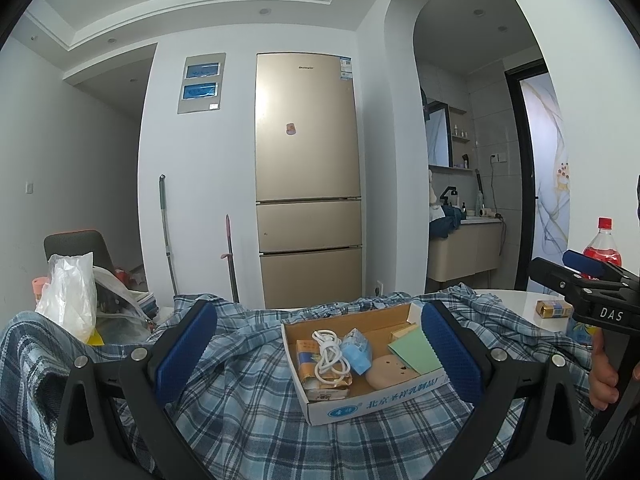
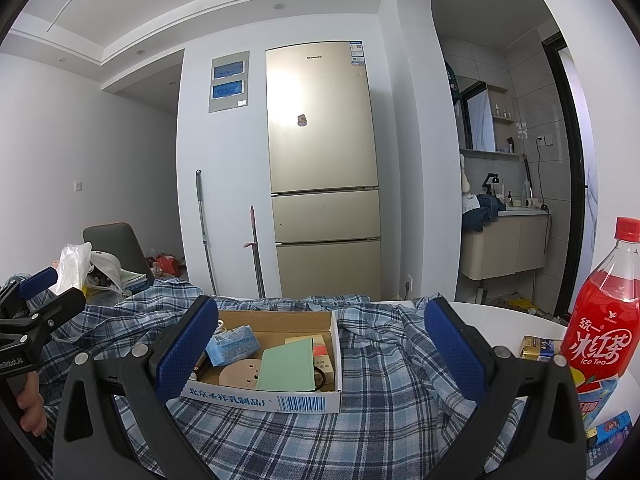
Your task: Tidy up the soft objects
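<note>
A blue and white plaid shirt lies spread and rumpled over the white table; it also shows in the right wrist view. A shallow cardboard box sits on the shirt, holding a white cable, a blue tissue pack, a green card and a beige disc. The box also shows in the right wrist view. My left gripper is open above the shirt, with the box between its fingers in view. My right gripper is open and empty, just right of the left one.
A red ice tea bottle and a small yellow box stand on the bare white table at the right. A white plastic bag and a chair are at the left. A gold fridge stands behind.
</note>
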A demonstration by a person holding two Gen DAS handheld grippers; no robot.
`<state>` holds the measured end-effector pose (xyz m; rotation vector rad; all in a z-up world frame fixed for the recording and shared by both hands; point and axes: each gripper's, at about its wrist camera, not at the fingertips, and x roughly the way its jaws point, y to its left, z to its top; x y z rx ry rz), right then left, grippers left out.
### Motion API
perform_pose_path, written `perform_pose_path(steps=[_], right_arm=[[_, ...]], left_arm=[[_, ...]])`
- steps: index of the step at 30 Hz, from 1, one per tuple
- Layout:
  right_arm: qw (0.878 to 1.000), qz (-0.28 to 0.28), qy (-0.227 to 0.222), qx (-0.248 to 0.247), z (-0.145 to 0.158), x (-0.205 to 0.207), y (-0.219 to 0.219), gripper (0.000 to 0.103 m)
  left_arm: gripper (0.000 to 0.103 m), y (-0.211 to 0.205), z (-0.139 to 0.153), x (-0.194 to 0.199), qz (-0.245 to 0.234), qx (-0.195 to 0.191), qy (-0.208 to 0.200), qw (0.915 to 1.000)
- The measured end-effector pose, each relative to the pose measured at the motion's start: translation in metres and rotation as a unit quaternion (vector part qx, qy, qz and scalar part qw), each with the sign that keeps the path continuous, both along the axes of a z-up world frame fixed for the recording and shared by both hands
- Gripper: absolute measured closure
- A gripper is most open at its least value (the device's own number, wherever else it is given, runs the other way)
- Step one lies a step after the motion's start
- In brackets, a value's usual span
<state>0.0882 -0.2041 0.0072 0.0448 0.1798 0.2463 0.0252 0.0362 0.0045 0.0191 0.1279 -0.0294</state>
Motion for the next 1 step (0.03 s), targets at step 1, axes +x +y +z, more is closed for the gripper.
perform_pose_path(steps=[1], right_arm=[[1.000,0.000,0.000,0.000,0.0000,0.0000,0.0000,0.000]], left_arm=[[0.000,-0.0001,-0.0001,0.0002,0.000,0.000,0.000,1.0000]])
